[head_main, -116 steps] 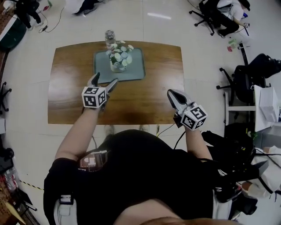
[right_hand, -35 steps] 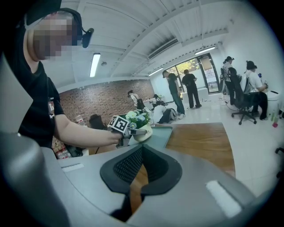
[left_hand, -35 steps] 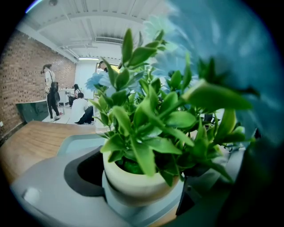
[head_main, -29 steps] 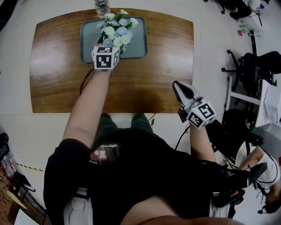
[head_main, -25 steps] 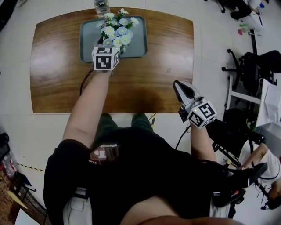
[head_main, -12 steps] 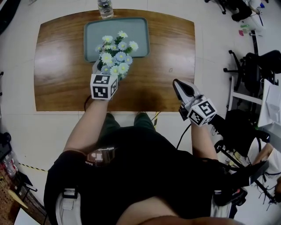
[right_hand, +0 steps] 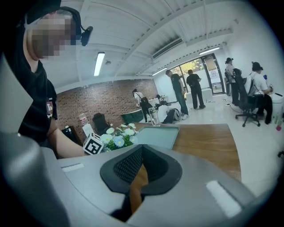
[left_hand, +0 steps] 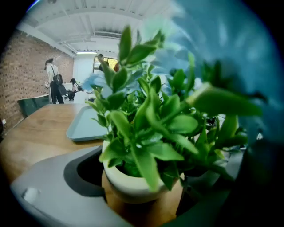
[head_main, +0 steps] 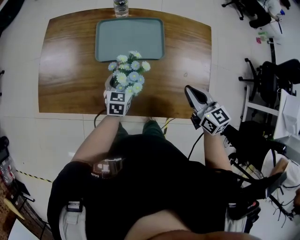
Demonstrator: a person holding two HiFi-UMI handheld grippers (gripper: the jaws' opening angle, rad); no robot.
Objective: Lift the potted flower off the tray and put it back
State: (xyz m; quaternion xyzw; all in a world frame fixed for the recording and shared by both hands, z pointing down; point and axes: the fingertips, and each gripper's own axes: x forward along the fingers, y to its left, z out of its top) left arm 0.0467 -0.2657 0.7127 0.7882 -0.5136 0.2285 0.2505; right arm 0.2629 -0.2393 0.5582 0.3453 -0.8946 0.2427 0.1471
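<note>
The potted flower [head_main: 129,76], white and pale blue blooms over green leaves, is off the grey-green tray [head_main: 130,33] and sits over the front middle of the wooden table [head_main: 70,61]. My left gripper [head_main: 114,90] is shut on its cream pot [left_hand: 133,179], with a grey finger [left_hand: 49,186] on either side. Leaves fill most of the left gripper view, and whether the pot touches the wood I cannot tell. The tray [left_hand: 86,126] lies bare behind it. My right gripper [head_main: 191,93] hangs at the table's front right edge, shut [right_hand: 134,188] on nothing.
A clear water bottle [head_main: 121,6] stands at the table's far edge behind the tray. Office chairs [head_main: 274,75] and a white cart stand on the floor to the right. Several people [right_hand: 186,91] stand far off in the room.
My left gripper has carried the flower off the tray and towards me, to the table's front part; the tray is now bare. The right gripper has stayed where it was.
</note>
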